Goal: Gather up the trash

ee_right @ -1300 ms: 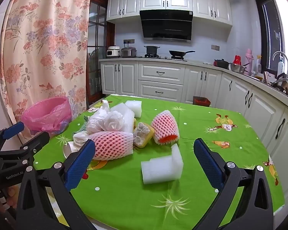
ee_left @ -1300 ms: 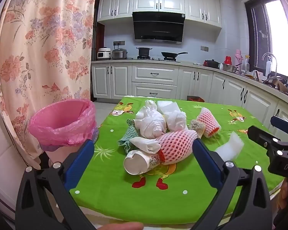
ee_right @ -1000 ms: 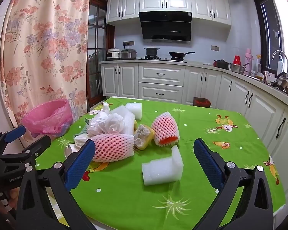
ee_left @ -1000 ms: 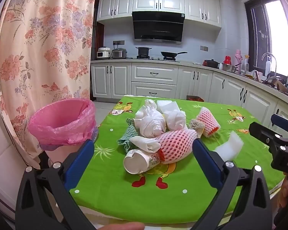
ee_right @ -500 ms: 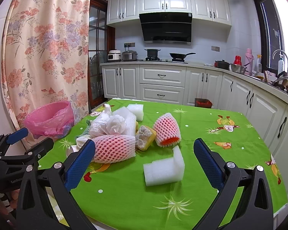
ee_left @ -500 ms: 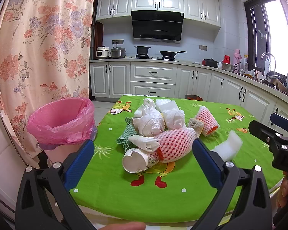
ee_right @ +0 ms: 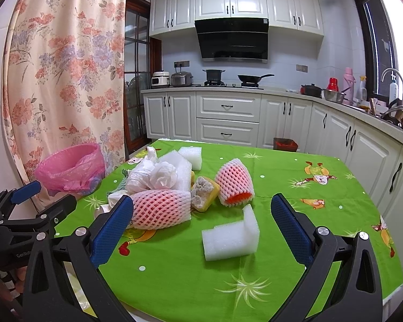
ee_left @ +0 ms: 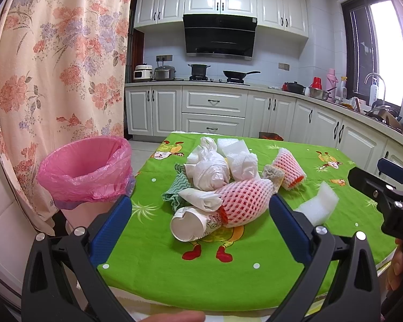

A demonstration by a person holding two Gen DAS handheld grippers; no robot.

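1. Little has been changed since the earlier frames: both claws have been kept released and held short of the trash, with the view only slightly shifted.
2. A trash pile is heaped on the green-clothed surface [ee_left: 158, 263], with a paper cup [ee_left: 192, 224] nearest the left claw [ee_left: 198, 226] and a pink foam net [ee_left: 244, 201] just behind it.
3. The left claw is spread wide and level, nothing being gripped.
4. A white foam block [ee_right: 231, 237] is seen between the spread fingers of the right claw [ee_right: 201, 230], untouched.
5. A pink-lined bin [ee_left: 86, 171] is placed beside the surface's left edge.
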